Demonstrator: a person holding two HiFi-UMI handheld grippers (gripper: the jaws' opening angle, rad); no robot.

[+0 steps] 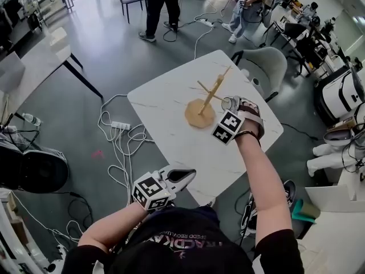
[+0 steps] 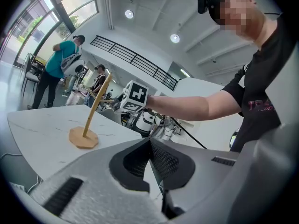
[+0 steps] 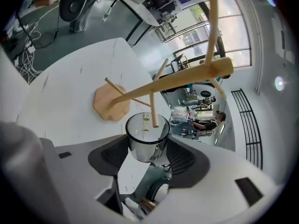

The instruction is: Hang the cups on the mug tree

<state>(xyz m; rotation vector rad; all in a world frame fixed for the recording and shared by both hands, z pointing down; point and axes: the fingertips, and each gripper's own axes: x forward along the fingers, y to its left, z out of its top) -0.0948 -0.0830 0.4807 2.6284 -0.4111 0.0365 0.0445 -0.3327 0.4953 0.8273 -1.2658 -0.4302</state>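
Observation:
A wooden mug tree [image 1: 210, 96] stands on the white table [image 1: 171, 136], its round base [image 1: 199, 114] near the middle. My right gripper [image 1: 232, 104] is just right of the tree, shut on a shiny steel cup [image 1: 227, 103]. In the right gripper view the steel cup [image 3: 147, 139] sits between the jaws with its mouth facing the tree [image 3: 177, 80], and one peg [image 3: 153, 108] reaches over the rim. My left gripper [image 1: 185, 176] hovers at the table's near edge, shut and holding nothing [image 2: 150, 143]. From there the tree [image 2: 96, 108] stands far off.
A power strip and tangled cables [image 1: 120, 125] lie on the floor left of the table. A grey chair [image 1: 265, 67] stands beyond the far corner. People [image 1: 162, 4] stand further back. Another table [image 1: 40, 56] is at the left.

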